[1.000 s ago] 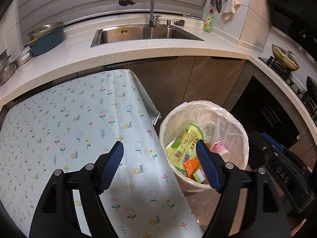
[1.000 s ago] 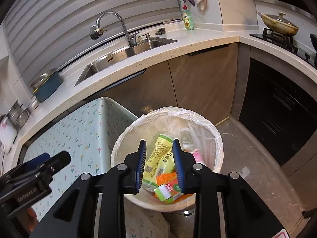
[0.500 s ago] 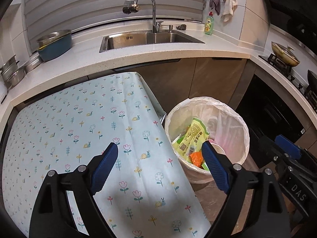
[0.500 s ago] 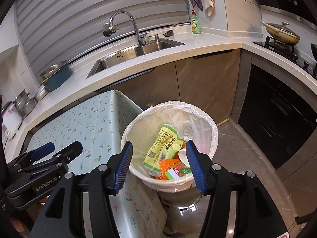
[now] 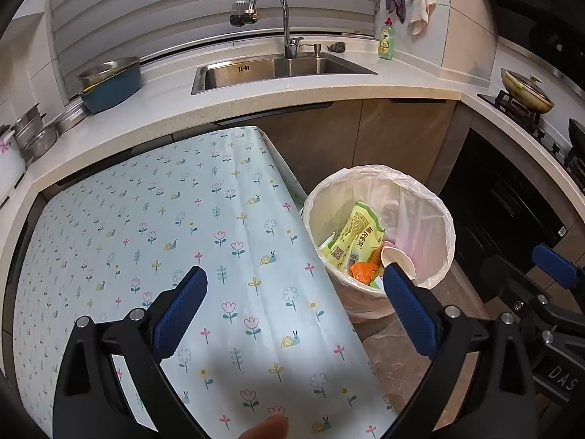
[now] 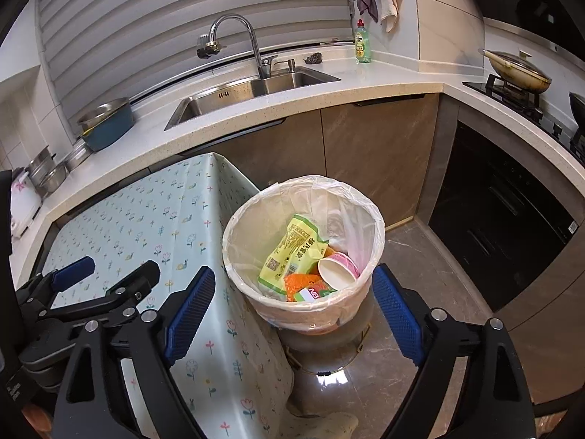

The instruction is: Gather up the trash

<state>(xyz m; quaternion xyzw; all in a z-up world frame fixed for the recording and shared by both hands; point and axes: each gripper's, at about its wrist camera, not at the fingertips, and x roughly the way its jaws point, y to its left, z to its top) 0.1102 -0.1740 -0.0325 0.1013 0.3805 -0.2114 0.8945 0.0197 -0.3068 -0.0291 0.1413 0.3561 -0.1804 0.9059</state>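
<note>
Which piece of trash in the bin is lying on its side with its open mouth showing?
The pink paper cup in the trash bin; the yellow-green packet and orange wrapper beside it are flat packaging.

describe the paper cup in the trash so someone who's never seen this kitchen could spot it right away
Start at the white-lined trash bin on the floor beside the flowered tablecloth. Inside, right of the big yellow-green snack bag and above the orange wrapper, lies the paper cup. It is the only round thing there: tipped over, pink outside, white mouth showing.

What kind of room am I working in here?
A home kitchen, most likely: a steel sink with faucet set in the counter, a lidded pan on the stove, and a lined trash bin by the table.
</note>
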